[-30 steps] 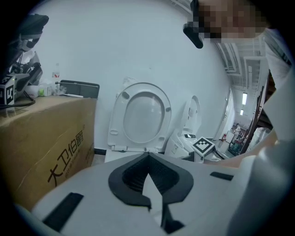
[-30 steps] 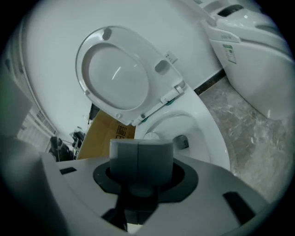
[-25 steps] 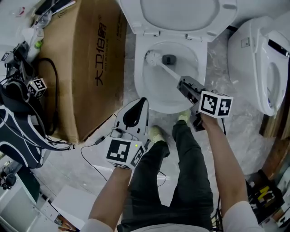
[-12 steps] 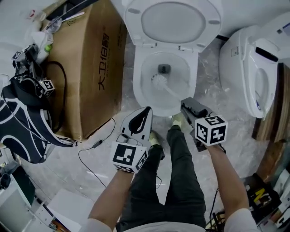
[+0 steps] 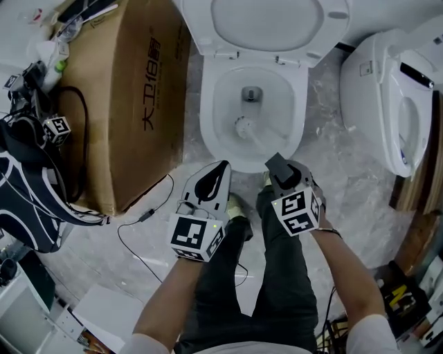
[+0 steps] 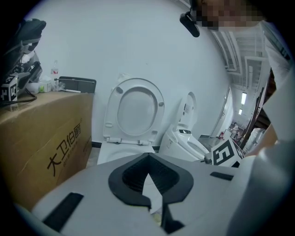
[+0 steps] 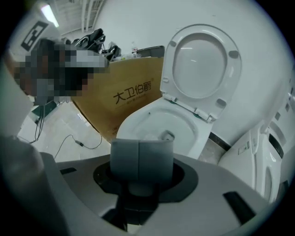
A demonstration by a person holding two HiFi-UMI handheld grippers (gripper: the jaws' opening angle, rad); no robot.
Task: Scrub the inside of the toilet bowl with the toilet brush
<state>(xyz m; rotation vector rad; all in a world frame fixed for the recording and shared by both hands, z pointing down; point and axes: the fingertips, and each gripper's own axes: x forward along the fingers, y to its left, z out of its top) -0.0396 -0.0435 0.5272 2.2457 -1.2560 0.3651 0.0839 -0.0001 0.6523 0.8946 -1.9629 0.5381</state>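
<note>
The white toilet bowl (image 5: 208,117) stands open at the top middle of the head view, its lid (image 5: 266,21) raised. The toilet brush head (image 5: 243,126) rests inside the bowl, just in front of the drain. Its handle runs back over the front rim into my right gripper (image 5: 278,167), which is shut on it. In the right gripper view the grey handle end (image 7: 142,159) fills the jaws, with the bowl (image 7: 138,124) beyond. My left gripper (image 5: 219,167) hangs shut and empty just in front of the bowl's left front edge, pointing at the toilet (image 6: 110,154).
A large cardboard box (image 5: 118,104) stands close on the toilet's left. A second white toilet (image 5: 387,104) is on the right. A thin cable (image 5: 138,218) lies on the marble floor. A black-and-white bag (image 5: 28,193) sits at far left. My legs are below the grippers.
My right gripper has drawn back toward me, and the brush head has slid from the bowl's back left to its middle. The left gripper has hardly moved.
</note>
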